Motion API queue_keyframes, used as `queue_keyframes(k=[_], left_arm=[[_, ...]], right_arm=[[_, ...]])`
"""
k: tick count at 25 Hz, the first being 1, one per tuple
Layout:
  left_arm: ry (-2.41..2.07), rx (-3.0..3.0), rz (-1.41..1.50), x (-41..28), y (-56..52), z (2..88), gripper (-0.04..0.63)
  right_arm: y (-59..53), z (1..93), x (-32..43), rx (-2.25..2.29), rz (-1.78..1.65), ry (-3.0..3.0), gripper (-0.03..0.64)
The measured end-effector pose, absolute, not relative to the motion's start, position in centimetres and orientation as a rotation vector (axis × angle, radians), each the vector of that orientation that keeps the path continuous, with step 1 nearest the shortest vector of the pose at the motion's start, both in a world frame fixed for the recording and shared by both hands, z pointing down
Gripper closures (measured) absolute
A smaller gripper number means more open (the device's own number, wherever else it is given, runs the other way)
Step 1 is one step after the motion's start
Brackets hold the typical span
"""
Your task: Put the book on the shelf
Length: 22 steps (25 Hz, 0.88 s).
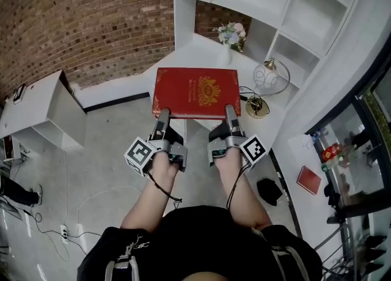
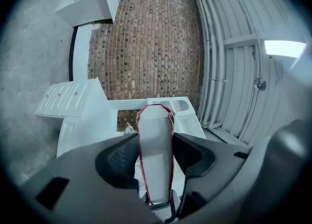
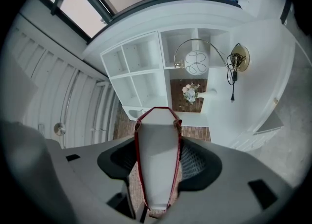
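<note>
A large red book [image 1: 195, 92] with a gold emblem is held flat in the air, cover up, in front of the white shelf unit [image 1: 287, 5]. My left gripper [image 1: 162, 115] is shut on its near edge at the left, and my right gripper [image 1: 231, 113] is shut on the near edge at the right. In the left gripper view the book's white page edge [image 2: 156, 155] fills the gap between the pads. The right gripper view shows the same page edge [image 3: 157, 159] clamped between its pads, with the shelf compartments [image 3: 141, 72] beyond.
A white corner desk [image 1: 269, 121] lies under the book, carrying a flower vase [image 1: 231, 36], a gold arc lamp [image 1: 267, 84] and its cord. A brick wall [image 1: 91, 17] stands to the left, with a white cabinet [image 1: 43, 112] on the floor. A small red book [image 1: 309, 180] lies at right.
</note>
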<state>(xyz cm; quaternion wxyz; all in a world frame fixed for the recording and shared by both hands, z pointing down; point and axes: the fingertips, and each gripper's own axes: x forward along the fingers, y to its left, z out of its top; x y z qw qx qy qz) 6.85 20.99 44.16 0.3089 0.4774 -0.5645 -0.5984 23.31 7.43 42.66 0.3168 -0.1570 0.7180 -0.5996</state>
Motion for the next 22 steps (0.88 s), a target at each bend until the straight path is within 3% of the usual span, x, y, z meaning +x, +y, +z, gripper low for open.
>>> queue_keyframes(k=[22], left_arm=[[-1.426,1.300,-1.520,0.6,18.1,47.0,0.368]], right_arm=[[5.5,45.8,17.9,-0.497,-1.530,1.867,0.365]])
